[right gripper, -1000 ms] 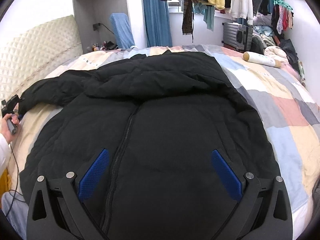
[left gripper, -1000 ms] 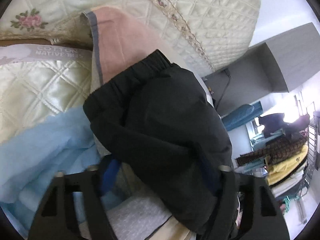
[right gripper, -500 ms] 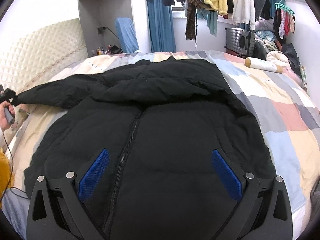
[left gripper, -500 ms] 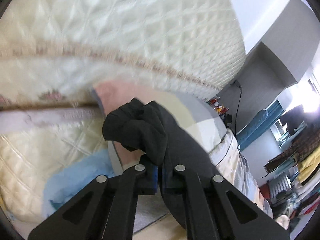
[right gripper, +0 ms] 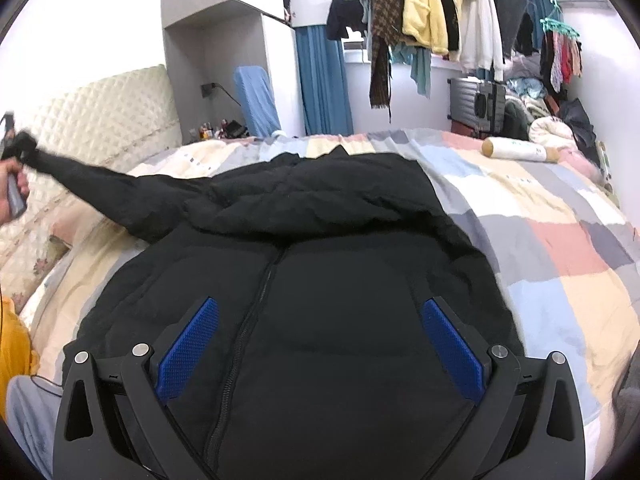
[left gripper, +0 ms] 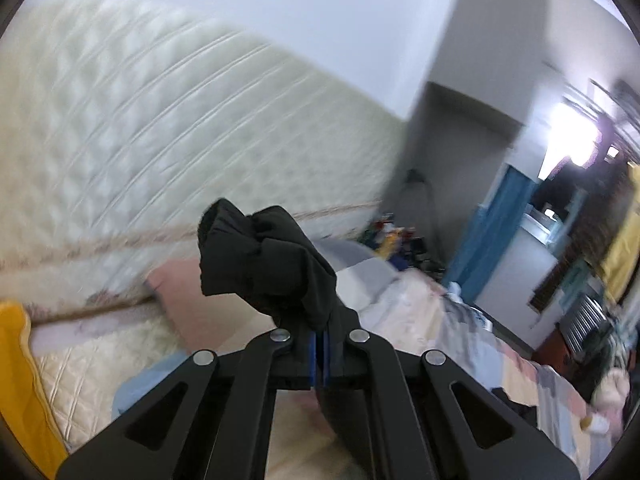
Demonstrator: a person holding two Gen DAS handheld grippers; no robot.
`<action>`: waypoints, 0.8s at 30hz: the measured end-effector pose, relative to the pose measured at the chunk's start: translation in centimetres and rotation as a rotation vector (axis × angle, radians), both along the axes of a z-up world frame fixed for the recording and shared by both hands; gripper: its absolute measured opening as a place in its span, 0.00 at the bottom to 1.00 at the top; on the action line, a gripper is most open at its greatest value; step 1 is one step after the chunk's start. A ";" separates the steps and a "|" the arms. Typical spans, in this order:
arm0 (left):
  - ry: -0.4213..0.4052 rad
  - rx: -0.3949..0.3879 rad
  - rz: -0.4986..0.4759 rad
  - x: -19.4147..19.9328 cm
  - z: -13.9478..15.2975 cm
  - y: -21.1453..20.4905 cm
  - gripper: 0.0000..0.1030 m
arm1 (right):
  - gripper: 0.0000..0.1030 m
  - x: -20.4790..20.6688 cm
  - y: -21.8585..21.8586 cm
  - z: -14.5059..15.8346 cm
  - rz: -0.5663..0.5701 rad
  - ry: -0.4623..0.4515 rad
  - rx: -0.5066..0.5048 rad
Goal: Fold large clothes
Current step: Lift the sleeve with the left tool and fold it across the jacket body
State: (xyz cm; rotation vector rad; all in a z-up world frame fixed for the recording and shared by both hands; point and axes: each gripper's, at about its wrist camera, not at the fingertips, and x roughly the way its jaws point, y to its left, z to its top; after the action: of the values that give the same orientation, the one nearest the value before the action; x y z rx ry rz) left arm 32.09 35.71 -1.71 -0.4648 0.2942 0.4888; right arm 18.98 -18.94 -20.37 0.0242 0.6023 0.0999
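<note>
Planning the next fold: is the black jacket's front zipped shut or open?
Shut, it seems: the black jacket lies spread front-up on the bed, its zipper a closed line down the middle. Its lower end is hidden by the right tool.

The jacket (right gripper: 320, 280) is plain black, and its sleeve (left gripper: 264, 264) too. The bedcover (right gripper: 560, 248) has patches of cream, grey, pink and pale blue. The headboard (right gripper: 104, 120) is cream with a diamond quilt pattern. The curtain (right gripper: 324, 80) at the far side is blue. Each claw (right gripper: 320, 344) is black with blue dotted pads (right gripper: 188, 348). A yellow coat (right gripper: 420, 8) hangs far right.
</note>
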 end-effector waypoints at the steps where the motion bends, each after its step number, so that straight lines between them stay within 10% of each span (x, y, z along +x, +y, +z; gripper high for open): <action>1: -0.005 0.017 -0.020 0.2 1.0 -1.2 0.01 | 1.00 -0.2 -0.2 0.2 0.009 -0.009 -0.004; 13: -0.046 0.213 -0.278 2.4 8.0 -16.5 0.01 | 1.00 -1.5 -3.2 2.2 0.003 -0.077 0.032; 24: -0.044 0.239 -0.535 5.2 6.3 -33.0 0.01 | 1.00 -2.4 -8.1 2.7 -0.091 -0.106 0.107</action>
State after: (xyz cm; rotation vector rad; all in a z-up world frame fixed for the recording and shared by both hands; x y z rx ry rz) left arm 37.32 2.75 4.55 -0.1501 0.2996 -0.0107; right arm 16.57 -27.06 -17.64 0.1490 0.4891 0.0451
